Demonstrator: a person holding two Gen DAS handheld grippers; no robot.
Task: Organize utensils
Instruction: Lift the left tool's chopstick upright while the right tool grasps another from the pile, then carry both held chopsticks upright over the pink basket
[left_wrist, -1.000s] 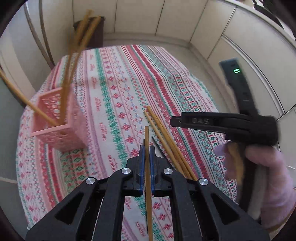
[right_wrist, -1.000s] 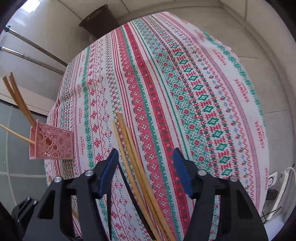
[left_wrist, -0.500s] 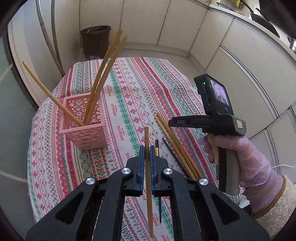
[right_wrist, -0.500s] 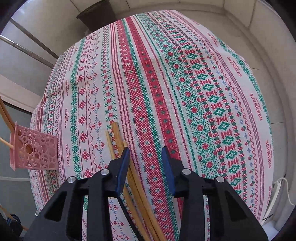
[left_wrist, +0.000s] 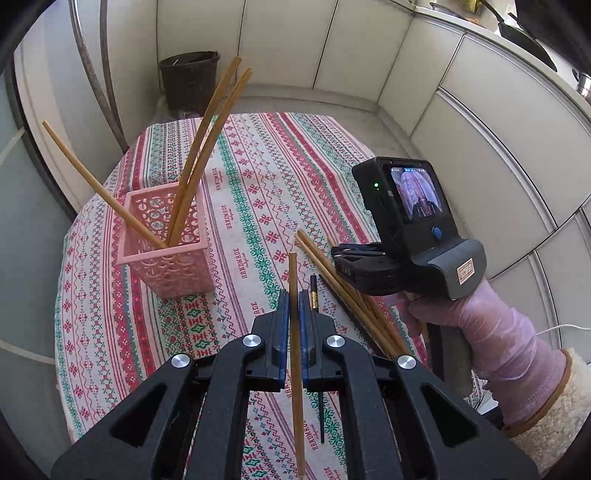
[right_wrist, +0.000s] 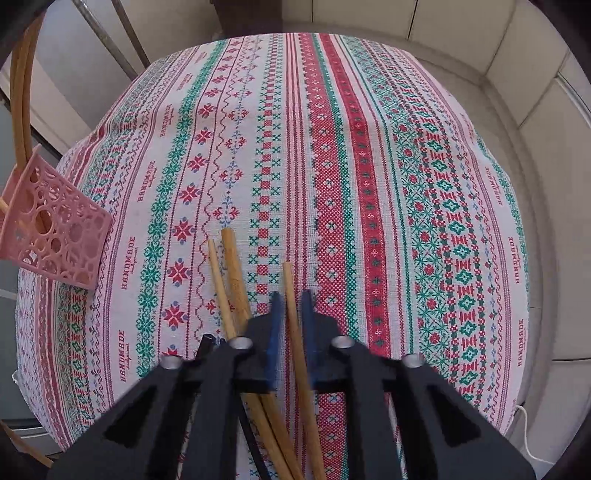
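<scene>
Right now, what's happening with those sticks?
Left tongs shut on one chopstick. Right tongs shut on another. Pink basket holds three, unobstructed.

My table wears a tablecloth (left_wrist: 258, 192) striped lengthwise in red, green and white cross-stitch patterns, with the word HANDMADE printed along some bands; it drapes over the rounded edge nearest me. Past the far end of the table I see a dark brown bucket (left_wrist: 189, 79) standing on the pale floor, close to the wall. Cream cabinet doors (left_wrist: 480, 110) curve along the right side, and on the counter above them lies a dark pan (left_wrist: 524, 40). Two bent metal tubes (left_wrist: 98, 74) rise at the left. A white cable (right_wrist: 526, 439) trails on the floor beyond the table's right edge.
</scene>
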